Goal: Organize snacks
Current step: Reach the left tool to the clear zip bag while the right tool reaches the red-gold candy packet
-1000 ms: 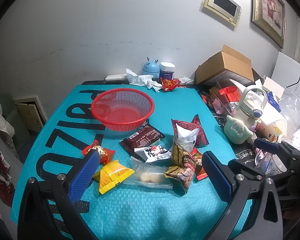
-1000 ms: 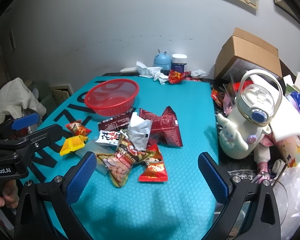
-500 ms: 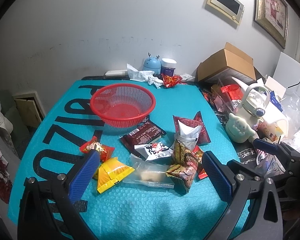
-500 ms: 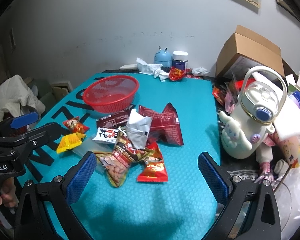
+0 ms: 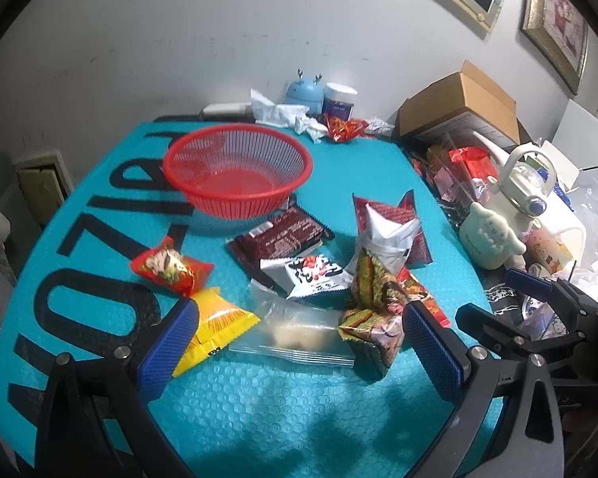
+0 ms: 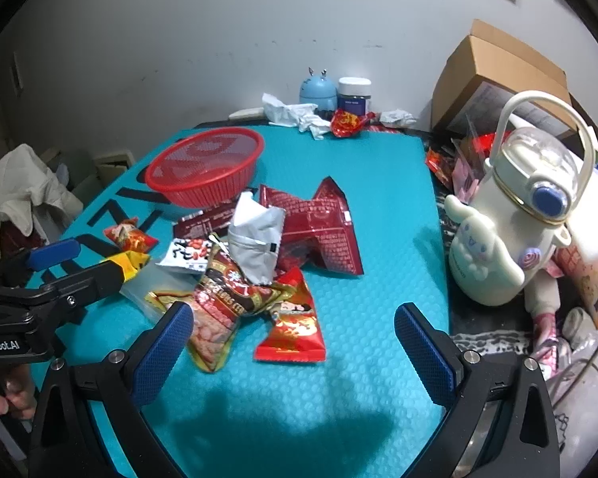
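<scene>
basket (image 5: 237, 167) red mesh | mat (image 5: 283, 398) teal, black lettering | packet (image 5: 215, 318) yellow

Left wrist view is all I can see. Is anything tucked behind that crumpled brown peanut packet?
Observer: Yes. A flat red packet lies there, its top end under the peanut packet.
Operator: Who holds the left claw?
Observer: A bare hand grips the handle of the left claw; it shows at the edge of the right wrist view.
Operator: Is the white cartoon bottle plain?
Observer: No. The cartoon bottle has a pink swirl on one floppy ear.
</scene>
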Available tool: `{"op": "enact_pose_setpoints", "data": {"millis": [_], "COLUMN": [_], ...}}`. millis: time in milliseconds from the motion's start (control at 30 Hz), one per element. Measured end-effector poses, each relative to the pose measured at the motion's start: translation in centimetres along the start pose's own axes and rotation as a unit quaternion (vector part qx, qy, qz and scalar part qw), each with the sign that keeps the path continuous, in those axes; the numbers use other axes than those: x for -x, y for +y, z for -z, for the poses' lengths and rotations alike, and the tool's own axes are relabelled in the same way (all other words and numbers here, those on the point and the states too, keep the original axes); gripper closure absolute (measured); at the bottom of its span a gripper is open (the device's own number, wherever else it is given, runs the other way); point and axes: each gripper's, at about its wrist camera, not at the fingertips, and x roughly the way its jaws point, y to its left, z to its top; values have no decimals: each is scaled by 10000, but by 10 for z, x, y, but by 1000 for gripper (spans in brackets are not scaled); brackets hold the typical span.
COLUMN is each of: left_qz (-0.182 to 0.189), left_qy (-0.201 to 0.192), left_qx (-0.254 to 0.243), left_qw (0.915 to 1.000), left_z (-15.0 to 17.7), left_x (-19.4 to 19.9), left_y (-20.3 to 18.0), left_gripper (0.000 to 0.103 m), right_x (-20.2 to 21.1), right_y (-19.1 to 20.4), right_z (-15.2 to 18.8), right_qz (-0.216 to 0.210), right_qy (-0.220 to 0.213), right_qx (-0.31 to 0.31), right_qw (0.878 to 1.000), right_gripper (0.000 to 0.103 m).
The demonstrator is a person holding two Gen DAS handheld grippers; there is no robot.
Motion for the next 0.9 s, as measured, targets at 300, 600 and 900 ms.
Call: {"op": "enact_pose_setpoints", "data": {"millis": [300,600,900], "left_qz": [17,-271,-387], "left_qy": [220,262,345], "left_qx": [135,-91,-552], "left_qw": [9997,9992,9971], "left_z": [6,9,6], "left_x": [-23,-41,-56], "left_y": [7,10,-4], "left_gripper": [0,0,0], "right_x": [-24,-54,-74], "right_y": [-5,-16,-22], "right_z": [3,7,11], "right_qz": [-96,30,-71], "right_qy": [230,549,811], "right_qx": [1,8,16], "right_qw": [9997,9985,9967], "right_gripper": [3,10,11]}}
